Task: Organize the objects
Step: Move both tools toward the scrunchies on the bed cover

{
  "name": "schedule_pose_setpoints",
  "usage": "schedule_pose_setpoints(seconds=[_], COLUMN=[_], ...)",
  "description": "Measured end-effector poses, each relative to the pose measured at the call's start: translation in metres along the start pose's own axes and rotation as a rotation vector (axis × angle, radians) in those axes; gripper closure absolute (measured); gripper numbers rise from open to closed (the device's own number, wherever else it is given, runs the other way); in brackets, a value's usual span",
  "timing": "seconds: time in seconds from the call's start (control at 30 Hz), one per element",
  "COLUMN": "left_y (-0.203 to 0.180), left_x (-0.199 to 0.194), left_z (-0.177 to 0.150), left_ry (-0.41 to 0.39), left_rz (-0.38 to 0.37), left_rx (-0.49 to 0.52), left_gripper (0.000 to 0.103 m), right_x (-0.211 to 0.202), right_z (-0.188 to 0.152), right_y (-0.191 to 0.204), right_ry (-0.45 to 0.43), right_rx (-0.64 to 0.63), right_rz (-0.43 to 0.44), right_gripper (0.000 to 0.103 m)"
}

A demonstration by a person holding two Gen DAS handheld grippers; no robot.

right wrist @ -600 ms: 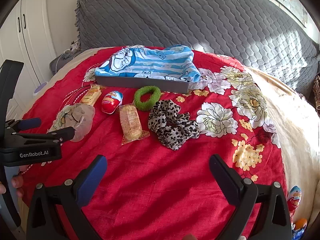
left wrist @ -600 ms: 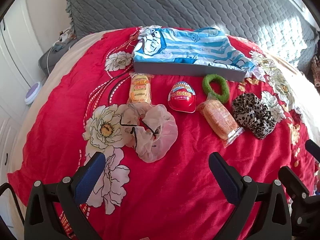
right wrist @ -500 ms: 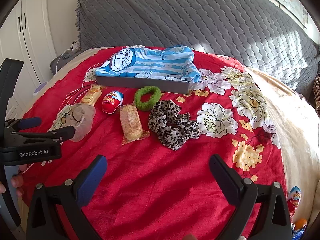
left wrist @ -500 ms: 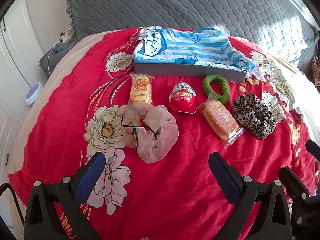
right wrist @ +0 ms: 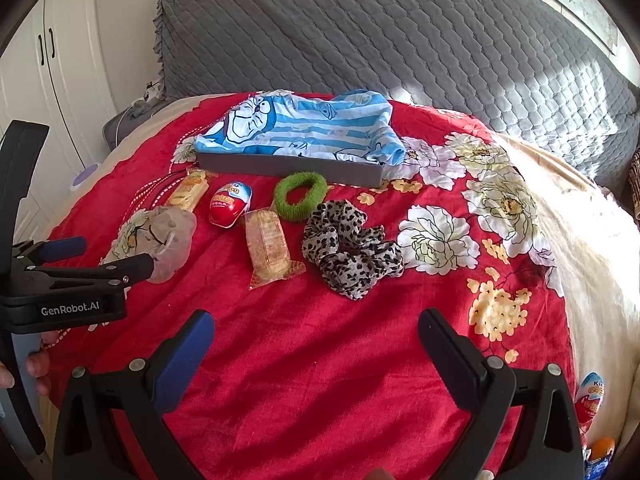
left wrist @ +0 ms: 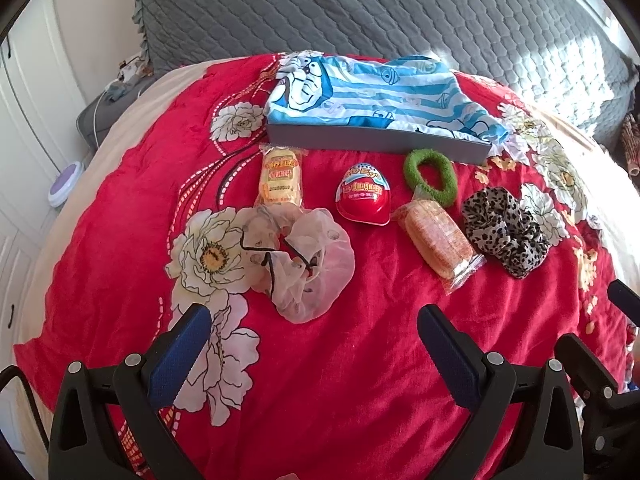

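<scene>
1. Left gripper (left wrist: 314,334) hangs over the red floral bedspread (left wrist: 340,360), jaws spread wide, nothing between them.
2. Right gripper (right wrist: 316,338) same: jaws wide apart, nothing held, over bare bedspread.
3. In the left wrist view, sheer beige scrunchie (left wrist: 298,258) lies just past the left fingers, at 12 o'clock from them.
4. Yellow snack pack (left wrist: 281,178) at 11 o'clock of that scrunchie, touching its edge.
5. Red egg toy (left wrist: 363,194) at 1 o'clock of it, apart.
6. Orange biscuit pack (left wrist: 438,238) lies between egg toy and leopard scrunchie (left wrist: 504,230).
7. Green scrunchie (left wrist: 430,176) touches the biscuit pack's far end, near the grey tray (left wrist: 372,140).
8. Blue striped cloth (left wrist: 380,92) lies on the tray.
</scene>
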State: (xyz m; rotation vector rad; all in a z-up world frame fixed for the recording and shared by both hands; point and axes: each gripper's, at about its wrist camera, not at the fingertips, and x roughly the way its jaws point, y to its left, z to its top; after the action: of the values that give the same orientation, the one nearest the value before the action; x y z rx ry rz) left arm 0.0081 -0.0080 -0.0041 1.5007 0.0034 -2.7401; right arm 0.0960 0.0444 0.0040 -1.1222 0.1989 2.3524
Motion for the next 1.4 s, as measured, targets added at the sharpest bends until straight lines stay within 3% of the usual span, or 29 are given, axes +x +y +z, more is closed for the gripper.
schedule_pose_setpoints(seconds=[0.83, 1.4], left_y=[0.015, 0.012], left_x=[0.027, 0.054], left_z=[0.016, 0.041], left_ry=[-0.009, 0.007], left_rz=[0.007, -0.006], left_rx=[0.016, -0.011], left_gripper=[0.0, 0.0], right_x=[0.031, 0.052], right_z=[0.007, 0.031], right_y=[-0.004, -0.01], right_ry=[0.028, 0.041], right_rx=[-0.042, -0.1], right_rz=[0.002, -0.021], right_gripper=[0.0, 0.0])
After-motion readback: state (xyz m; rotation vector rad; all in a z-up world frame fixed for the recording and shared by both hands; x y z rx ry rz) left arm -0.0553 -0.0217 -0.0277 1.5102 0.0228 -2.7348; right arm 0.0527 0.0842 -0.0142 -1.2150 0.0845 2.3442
